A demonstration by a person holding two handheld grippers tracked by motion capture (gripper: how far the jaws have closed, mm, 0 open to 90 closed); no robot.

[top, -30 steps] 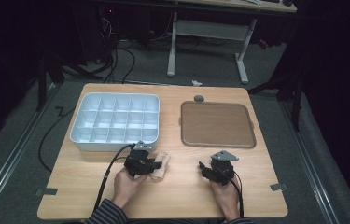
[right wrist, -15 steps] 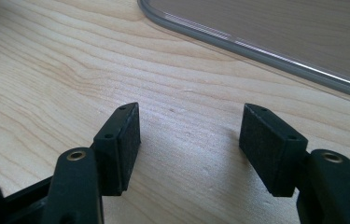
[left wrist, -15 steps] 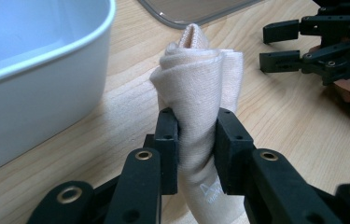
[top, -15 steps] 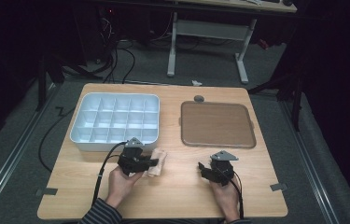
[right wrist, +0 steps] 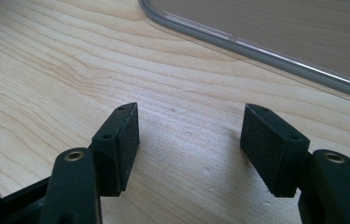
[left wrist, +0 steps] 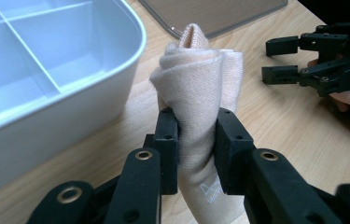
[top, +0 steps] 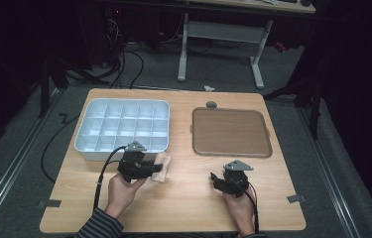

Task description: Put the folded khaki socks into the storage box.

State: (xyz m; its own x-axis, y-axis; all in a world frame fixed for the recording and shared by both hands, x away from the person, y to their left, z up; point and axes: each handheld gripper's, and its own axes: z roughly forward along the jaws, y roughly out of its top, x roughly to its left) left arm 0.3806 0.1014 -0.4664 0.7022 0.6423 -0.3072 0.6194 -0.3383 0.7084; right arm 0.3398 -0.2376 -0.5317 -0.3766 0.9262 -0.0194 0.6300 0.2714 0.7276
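Peach-coloured knit cloth [left wrist: 196,93], rolled into a soft bundle, is what your left gripper [left wrist: 196,149] has hold of: both black pads press into its lower part and the fabric bulges out above them, with a small pale mark near its bottom end. In the high view the cloth [top: 159,166] and your left gripper [top: 141,166] sit just off the front edge of the white compartment tray [top: 94,148], near that tray's front right corner and over the left half of the wooden table [top: 183,208]. From the left gripper view the tray's rounded white wall [left wrist: 70,116] stands close beside the bundle, apart from it, its compartments [left wrist: 32,42] bare.

Your right gripper [top: 219,181] rests low over the front right part of the table, well apart from the cloth. Its jaws have just been opening and now stand wide, with nothing between them but bare wood grain [right wrist: 189,140]. It also shows in the left gripper view [left wrist: 280,60], jaws parted and aimed toward the cloth.

Behind your right gripper lies the flat brown lid [top: 230,131] with its clear rim [right wrist: 266,51], on the right half of the table, beside the tray and not touching it. A small dark round object [top: 211,104] sits just beyond the lid's far left corner, near the table's back edge
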